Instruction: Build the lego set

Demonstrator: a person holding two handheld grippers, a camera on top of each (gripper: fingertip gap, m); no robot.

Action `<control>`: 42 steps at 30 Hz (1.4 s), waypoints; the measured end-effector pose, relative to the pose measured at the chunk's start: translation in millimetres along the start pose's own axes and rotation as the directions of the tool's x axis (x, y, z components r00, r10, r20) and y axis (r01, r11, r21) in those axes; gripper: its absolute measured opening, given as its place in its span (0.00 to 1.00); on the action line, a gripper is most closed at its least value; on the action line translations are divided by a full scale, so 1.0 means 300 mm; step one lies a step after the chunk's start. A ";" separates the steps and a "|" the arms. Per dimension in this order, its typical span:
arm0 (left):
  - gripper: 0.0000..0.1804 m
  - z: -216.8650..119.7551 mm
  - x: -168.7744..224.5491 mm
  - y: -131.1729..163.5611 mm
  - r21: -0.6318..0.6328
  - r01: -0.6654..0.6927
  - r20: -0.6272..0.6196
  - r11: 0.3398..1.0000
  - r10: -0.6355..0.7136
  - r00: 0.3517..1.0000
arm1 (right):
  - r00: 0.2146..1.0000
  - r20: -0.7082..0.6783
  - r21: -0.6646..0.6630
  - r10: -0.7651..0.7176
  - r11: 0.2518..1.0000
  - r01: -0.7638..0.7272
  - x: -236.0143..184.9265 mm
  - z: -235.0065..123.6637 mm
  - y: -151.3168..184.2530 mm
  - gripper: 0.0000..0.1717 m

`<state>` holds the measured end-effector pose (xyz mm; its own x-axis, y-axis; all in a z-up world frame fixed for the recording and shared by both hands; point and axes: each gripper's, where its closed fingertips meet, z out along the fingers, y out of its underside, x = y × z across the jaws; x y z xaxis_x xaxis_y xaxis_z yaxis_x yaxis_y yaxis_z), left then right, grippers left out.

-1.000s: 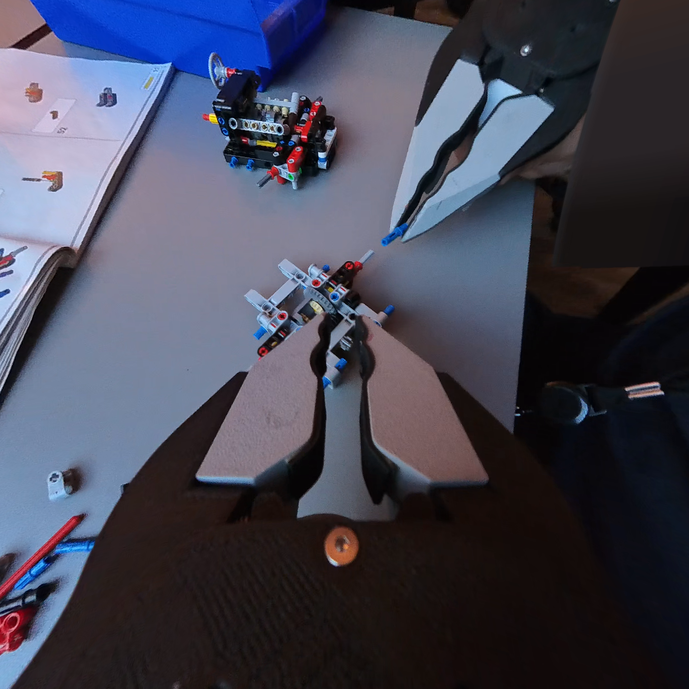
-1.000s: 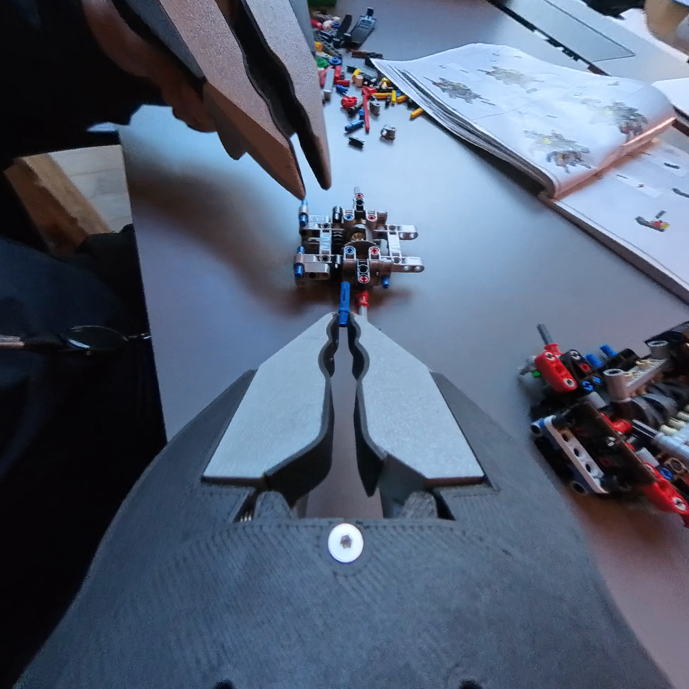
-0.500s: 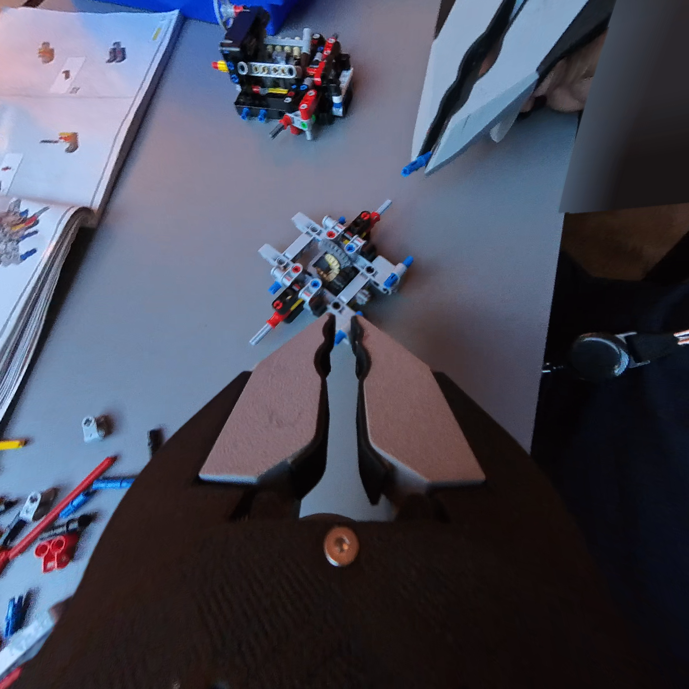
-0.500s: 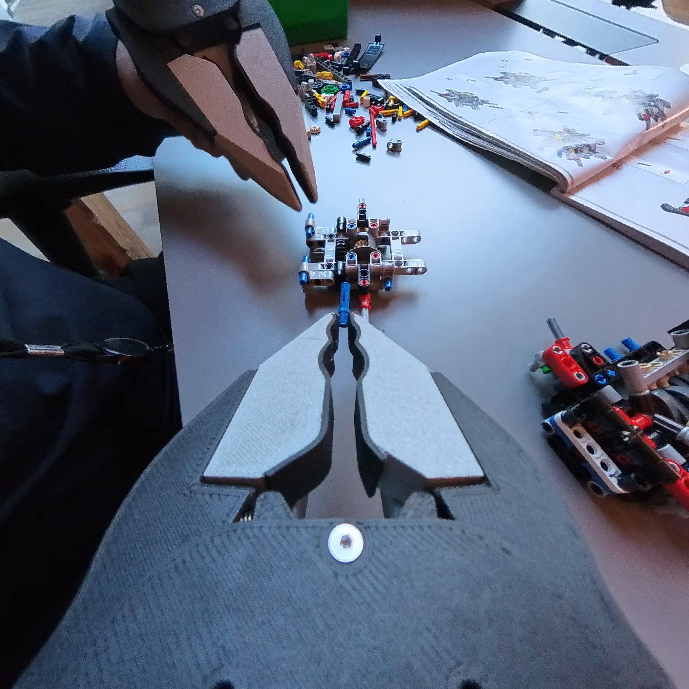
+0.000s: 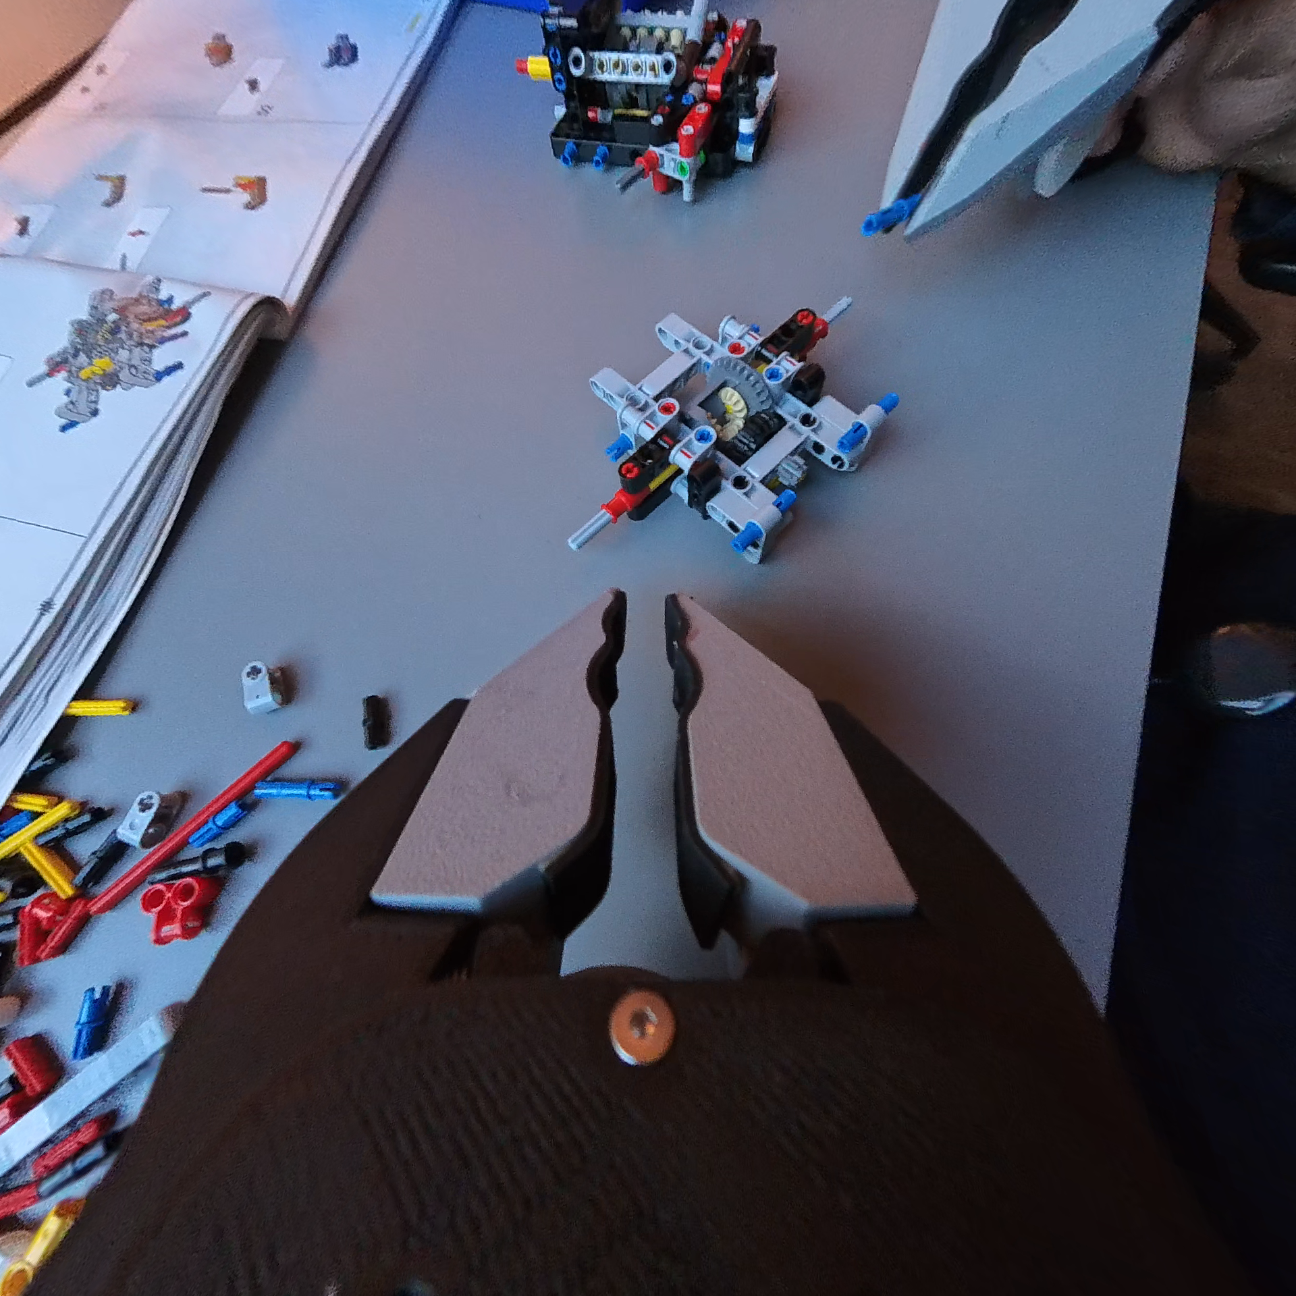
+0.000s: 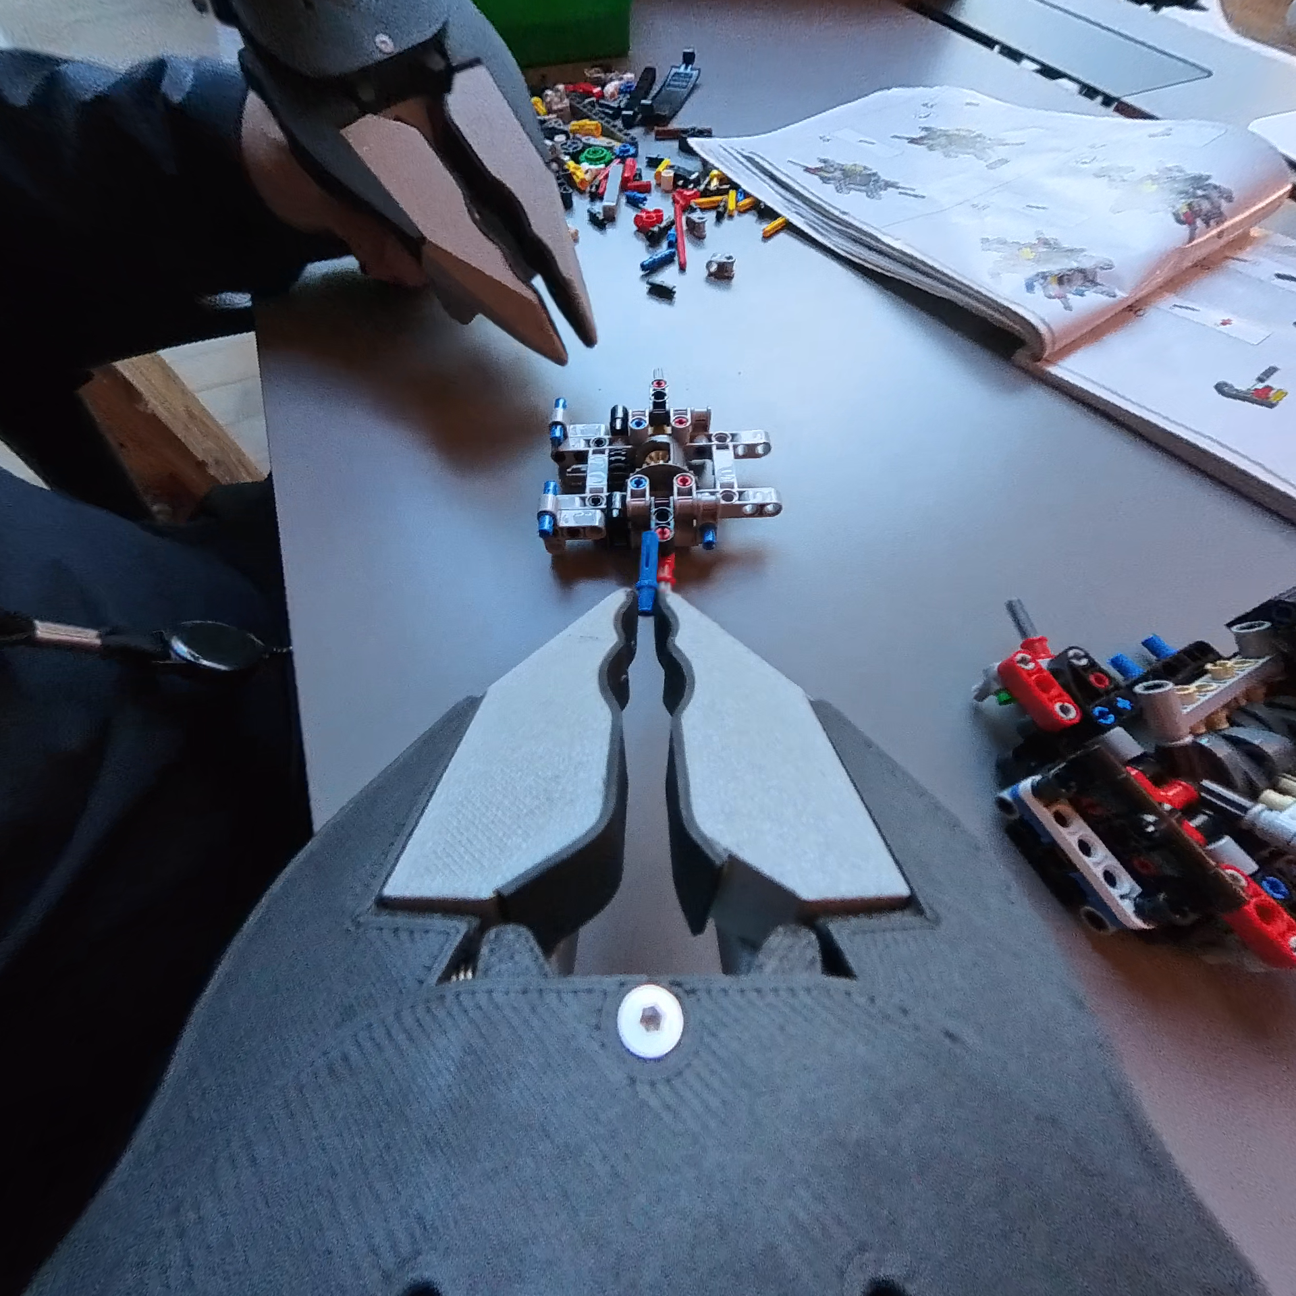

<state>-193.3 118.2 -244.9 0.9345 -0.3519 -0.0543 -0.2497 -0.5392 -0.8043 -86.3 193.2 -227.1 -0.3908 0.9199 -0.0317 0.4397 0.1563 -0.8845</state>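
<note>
My right tongs [image 6: 649,603] pinch a blue pin [image 6: 646,571], aimed at the grey frame [image 6: 659,470]; left tongs [image 5: 645,596] hover narrow, empty (clearing access).

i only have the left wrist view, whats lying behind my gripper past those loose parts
Observer: Beyond the pile of loose parts stands a green box, which your view lacks.
Operator: the blue pin in the right gripper, does it point at the small assembly
Observer: Yes. The right gripper is shut on the blue pin, whose tip lines up with the near side of the small grey assembly.
Operator: is my gripper touching that assembly
Observer: No. The left gripper hangs above the table, clear of the assembly, holding nothing.
</note>
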 end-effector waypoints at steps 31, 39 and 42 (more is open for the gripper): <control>0.06 -0.034 -0.015 -0.033 0.096 0.034 0.000 0.995 -0.034 0.999 | 0.992 -0.128 0.097 0.011 0.995 0.001 0.085 -0.028 -0.045 0.01; 0.07 -0.030 -0.025 -0.030 0.088 0.051 0.006 0.995 -0.052 0.999 | 0.996 -0.085 0.076 0.011 0.997 -0.004 0.064 -0.014 -0.038 0.01; 0.07 -0.023 -0.030 -0.026 0.074 0.059 0.012 0.996 -0.060 0.998 | 0.997 -0.072 0.071 -0.005 0.997 0.010 0.050 -0.010 -0.037 0.01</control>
<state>-201.6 120.3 -234.0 0.9508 -0.3096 -0.0134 -0.1749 -0.5006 -0.8478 -94.6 206.3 -216.3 -0.3338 0.9426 0.0063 0.3773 0.1397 -0.9155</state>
